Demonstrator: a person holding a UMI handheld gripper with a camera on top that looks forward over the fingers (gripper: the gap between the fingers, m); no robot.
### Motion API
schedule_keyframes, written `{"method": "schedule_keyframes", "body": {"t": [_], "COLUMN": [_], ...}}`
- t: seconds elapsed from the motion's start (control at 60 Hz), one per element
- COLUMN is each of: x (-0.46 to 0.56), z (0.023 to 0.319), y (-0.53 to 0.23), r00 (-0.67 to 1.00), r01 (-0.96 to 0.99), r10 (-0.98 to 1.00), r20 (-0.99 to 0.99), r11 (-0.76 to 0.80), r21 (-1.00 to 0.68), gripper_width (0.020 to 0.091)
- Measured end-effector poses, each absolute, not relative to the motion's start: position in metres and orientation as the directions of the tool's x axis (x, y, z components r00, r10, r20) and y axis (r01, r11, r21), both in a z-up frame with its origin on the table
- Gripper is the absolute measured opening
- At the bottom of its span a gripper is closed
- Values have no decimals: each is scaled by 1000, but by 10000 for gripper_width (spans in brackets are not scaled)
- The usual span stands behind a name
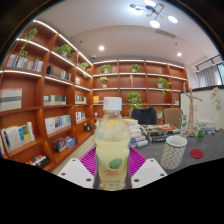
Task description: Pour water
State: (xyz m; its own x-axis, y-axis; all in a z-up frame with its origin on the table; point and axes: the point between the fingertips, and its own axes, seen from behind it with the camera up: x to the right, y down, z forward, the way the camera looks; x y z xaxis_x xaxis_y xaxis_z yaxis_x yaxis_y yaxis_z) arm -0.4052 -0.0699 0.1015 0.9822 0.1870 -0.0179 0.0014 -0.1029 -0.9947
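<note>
Bottle in my jaws, room spread out behind it.

I had the bottle (112, 145) pinched upright between my jaws, both pink pads (90, 160) pressed against its sides around the green label. It was a clear plastic one with a white cap and pale yellowish liquid inside, and it sat so close that it blocked most of what was straight ahead. Beyond it and off to the right, a patterned cup (174, 152) stood on the table (195, 165), well apart from the bottle, with a small red thing just past it that I couldn't make out. Further back were wooden bookshelves (45, 95) along the left and rear walls, with books and a few potted plants (135, 99) on them.
</note>
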Motion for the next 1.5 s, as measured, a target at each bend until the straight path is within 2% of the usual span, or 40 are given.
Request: {"method": "schedule_keyframes", "body": {"t": [0.1, 0.25, 0.383, 0.433, 0.5, 0.567, 0.583, 0.717, 0.967, 1.15, 1.233, 1.317, 1.367, 1.417, 1.5], "x": [-396, -371, -350, -349, -342, -341, -337, -325, -314, -313, -318, -323, -325, -321, -307], "z": [102, 117, 131, 146, 146, 163, 155, 162, 168, 166, 169, 181, 192, 201, 235], "y": [-69, -56, -36, -35, -19, -30, -14, -5, 7, 6, 1, -5, -5, -6, -5], "r00": [980, 876, 624, 500, 325, 133, 97, -201, -476, -425, -328, -122, 59, 243, 507], "r01": [-84, -448, -763, -850, -931, -977, -982, -970, -872, -895, -932, -974, -976, -945, -840], "r10": [168, 100, 48, 33, 36, 23, 27, 20, 19, -2, -11, 16, 28, 60, 121], "r20": [-107, -471, -780, -865, -945, -991, -995, -979, -879, -905, -945, -992, -998, -968, -853], "r11": [-136, -188, -177, -172, -160, -165, -160, -142, -139, -144, -158, -192, -206, -209, -154], "r21": [-987, -874, -621, -498, -327, -135, -101, 196, 469, 421, 325, 116, -63, -250, -521], "gripper_width": [368, 369, 374, 375, 373, 373, 373, 374, 371, 372, 373, 391, 389, 390, 389]}}
